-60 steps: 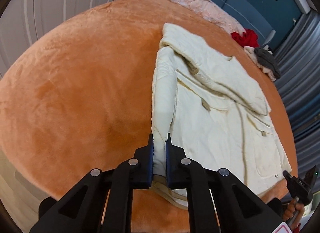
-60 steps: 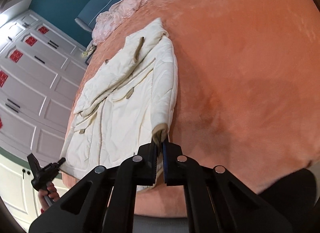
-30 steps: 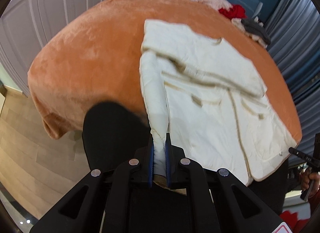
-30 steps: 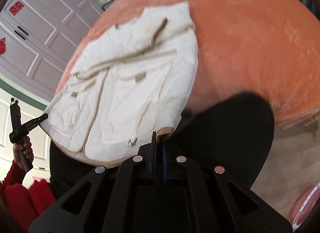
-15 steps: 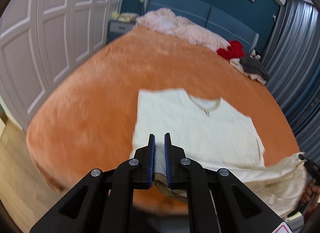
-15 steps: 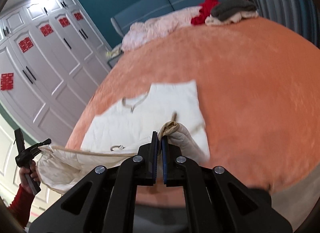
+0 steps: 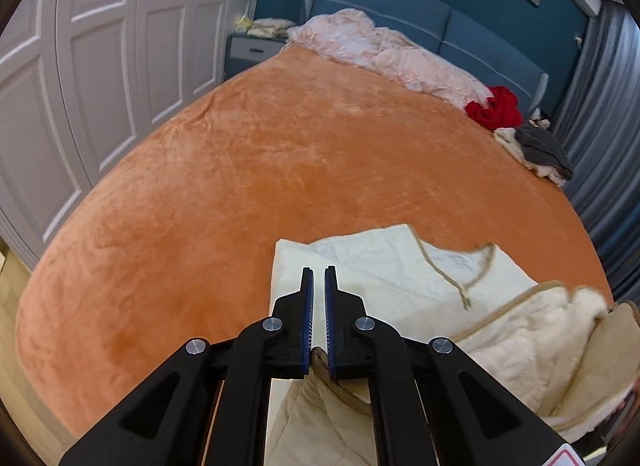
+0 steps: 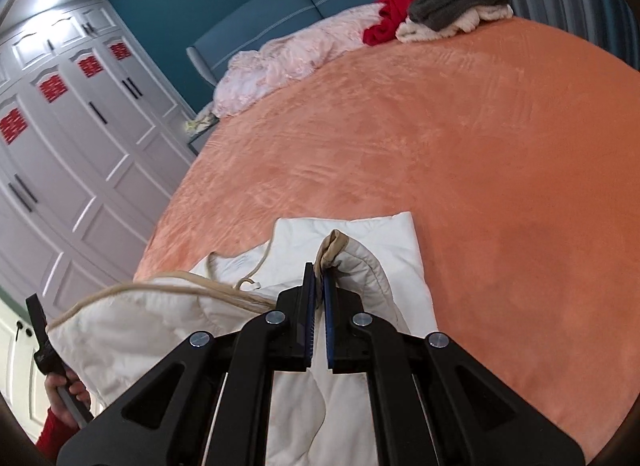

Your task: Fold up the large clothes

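A large cream quilted coat (image 7: 400,266) with tan trim lies at the near edge of the orange bed; its upper part rests flat, its lower part is lifted. My left gripper (image 7: 318,272) is shut on the coat's hem, which is pinched deep between the blue pads and hangs below. My right gripper (image 8: 316,268) is shut on a tan-edged corner of the coat (image 8: 348,262), held above the flat part. The raised hem stretches between the two grippers. The other gripper (image 8: 40,330) shows at the left of the right wrist view.
The orange bedspread (image 7: 280,153) spreads beyond the coat. A pink quilt (image 7: 384,53), a red garment (image 7: 496,107) and a grey and white pile (image 7: 540,149) lie at the blue headboard. White wardrobe doors (image 7: 80,65) stand left of the bed.
Both grippers have lifted the coat's lower hem off the bed edge and carried it forward over the coat's upper part. The coat now looks folded across, with less of it lying flat.
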Available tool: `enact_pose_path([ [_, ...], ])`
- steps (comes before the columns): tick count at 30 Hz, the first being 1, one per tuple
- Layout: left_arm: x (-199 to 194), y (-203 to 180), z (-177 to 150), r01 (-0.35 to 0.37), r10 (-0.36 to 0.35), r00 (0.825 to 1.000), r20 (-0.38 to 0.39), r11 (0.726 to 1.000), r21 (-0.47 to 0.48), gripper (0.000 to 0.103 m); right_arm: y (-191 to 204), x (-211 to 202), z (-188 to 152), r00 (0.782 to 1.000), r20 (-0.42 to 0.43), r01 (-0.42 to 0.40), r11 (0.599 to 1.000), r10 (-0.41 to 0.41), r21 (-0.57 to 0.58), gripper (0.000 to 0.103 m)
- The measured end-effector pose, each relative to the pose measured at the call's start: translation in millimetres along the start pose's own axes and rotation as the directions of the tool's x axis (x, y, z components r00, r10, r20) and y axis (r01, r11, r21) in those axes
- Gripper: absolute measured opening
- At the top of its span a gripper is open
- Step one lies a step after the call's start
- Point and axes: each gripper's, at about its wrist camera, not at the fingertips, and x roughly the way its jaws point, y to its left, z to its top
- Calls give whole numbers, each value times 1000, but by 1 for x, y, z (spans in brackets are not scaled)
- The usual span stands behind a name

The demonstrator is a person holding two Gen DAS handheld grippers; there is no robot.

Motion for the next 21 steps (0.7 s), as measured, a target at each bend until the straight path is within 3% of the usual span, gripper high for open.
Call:
enact_pose_path([
  [4,36,9,8,4,-7,997,-71,1000,-30,5,-7,35,2,999,-48,9,1000,-7,28,9],
  [7,35,27,10,69,-79,994,-76,990,-125,11,-11,29,4,1000,-7,-28,997,29,66,29],
  [8,31,32,9,86,-96,993,-65,986,-145,23,-12,23,4,999,14,-41,997,41,70,48],
  [9,25,38,7,107,-117,992,-49,981,-163,42,-12,14,2,998,45,-54,996,51,70,60],
  [12,13,49,-3,198,-206,978,-29,963,-183,57,-12,4,-1,998,39,-42,999,41,14,64],
  [17,38,37,-26,260,-281,943,-177,956,-134,57,-18,21,-14,999,-46,-2,1000,0,-28,66],
  [20,44,27,-33,251,-265,946,-189,963,-95,55,-20,37,-20,995,-101,19,999,-23,-43,66],
  [21,45,24,-33,238,-248,951,-186,968,-74,42,-18,40,-22,993,-113,28,998,-34,-56,54],
])
